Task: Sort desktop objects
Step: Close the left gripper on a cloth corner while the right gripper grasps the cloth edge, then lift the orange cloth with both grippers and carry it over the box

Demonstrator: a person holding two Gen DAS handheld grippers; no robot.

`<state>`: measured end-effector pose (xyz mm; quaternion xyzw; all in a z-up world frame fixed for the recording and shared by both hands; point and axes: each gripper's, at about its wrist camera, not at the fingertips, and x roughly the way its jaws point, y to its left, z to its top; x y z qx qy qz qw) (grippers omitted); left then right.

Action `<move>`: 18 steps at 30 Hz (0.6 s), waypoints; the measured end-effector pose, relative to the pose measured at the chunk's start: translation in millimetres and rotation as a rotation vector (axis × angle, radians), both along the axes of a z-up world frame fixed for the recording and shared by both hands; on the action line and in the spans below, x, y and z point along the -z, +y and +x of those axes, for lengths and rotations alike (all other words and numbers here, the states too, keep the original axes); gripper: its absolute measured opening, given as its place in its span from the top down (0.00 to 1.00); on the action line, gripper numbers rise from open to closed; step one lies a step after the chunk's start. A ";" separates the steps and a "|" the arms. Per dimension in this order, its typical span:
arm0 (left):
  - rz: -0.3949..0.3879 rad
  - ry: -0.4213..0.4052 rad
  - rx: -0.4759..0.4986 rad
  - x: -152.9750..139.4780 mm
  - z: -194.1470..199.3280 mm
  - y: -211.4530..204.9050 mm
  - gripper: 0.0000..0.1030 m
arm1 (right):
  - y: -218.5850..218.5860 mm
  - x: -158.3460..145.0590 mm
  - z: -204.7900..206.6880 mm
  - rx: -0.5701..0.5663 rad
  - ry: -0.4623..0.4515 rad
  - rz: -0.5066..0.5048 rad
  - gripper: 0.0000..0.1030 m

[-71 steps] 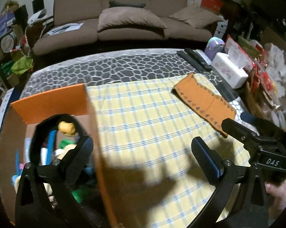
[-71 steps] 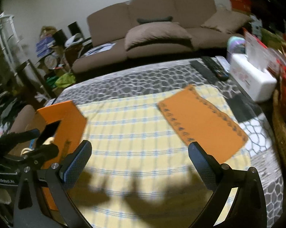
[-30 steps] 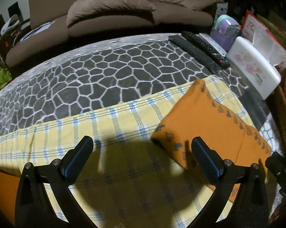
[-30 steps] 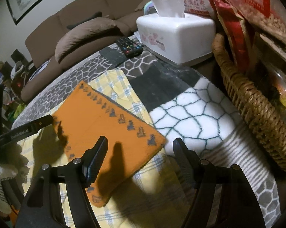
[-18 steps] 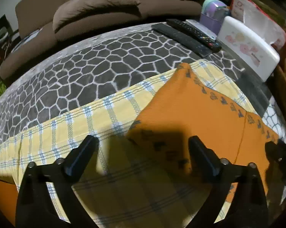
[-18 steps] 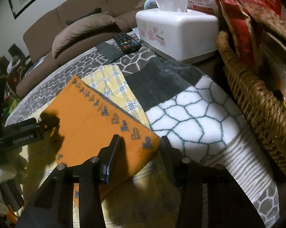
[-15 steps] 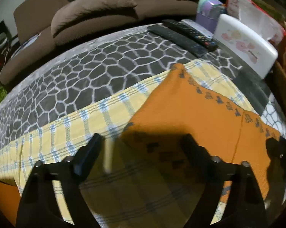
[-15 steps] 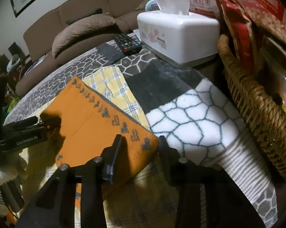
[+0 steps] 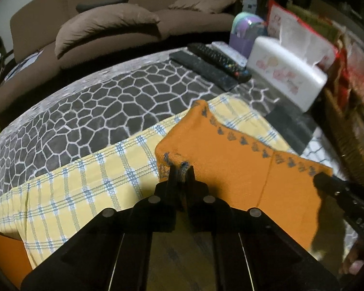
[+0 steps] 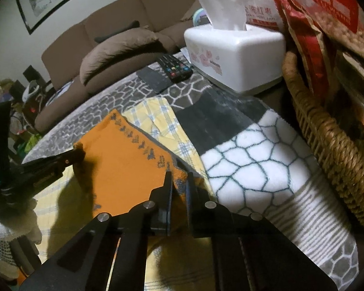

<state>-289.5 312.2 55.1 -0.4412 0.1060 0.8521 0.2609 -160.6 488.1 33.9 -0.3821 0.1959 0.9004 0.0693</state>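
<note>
An orange cloth [image 9: 220, 160] with a row of small blue figures along one edge lies on a yellow checked cloth [image 9: 89, 189] spread over the table. My left gripper [image 9: 180, 169] is shut on the orange cloth's near left corner, which is bunched up and lifted a little. My right gripper [image 10: 179, 177] is shut on the orange cloth [image 10: 123, 167] at its right corner by the patterned edge. The left gripper [image 10: 79, 154] also shows from the side in the right wrist view, pinching the far corner. The right gripper's body [image 9: 341, 194] enters at the lower right of the left wrist view.
Two black remotes [image 9: 213, 65] and a white tissue box [image 9: 286, 72] lie at the table's far right. A wicker basket [image 10: 327, 131] with red bags stands just right of the right gripper. An orange box's edge [image 9: 5, 252] shows at lower left. A brown sofa [image 9: 109, 24] stands behind.
Both grippers went from wide open to shut, each pinching a corner of the orange cloth. The left corner has bunched and risen slightly as the left gripper moved in.
</note>
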 end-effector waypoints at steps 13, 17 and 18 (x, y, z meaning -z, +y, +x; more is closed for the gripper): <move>0.053 0.054 -0.030 -65.0 23.0 -55.3 0.95 | -34.0 -44.1 1.6 -0.062 0.057 0.005 0.93; 0.068 0.081 -0.059 -91.7 34.7 -88.5 0.96 | -53.4 -65.6 3.8 -0.093 0.084 0.009 0.93; 0.073 0.087 -0.065 -97.2 36.9 -96.2 0.96 | -58.5 -71.3 4.3 -0.103 0.091 0.008 0.93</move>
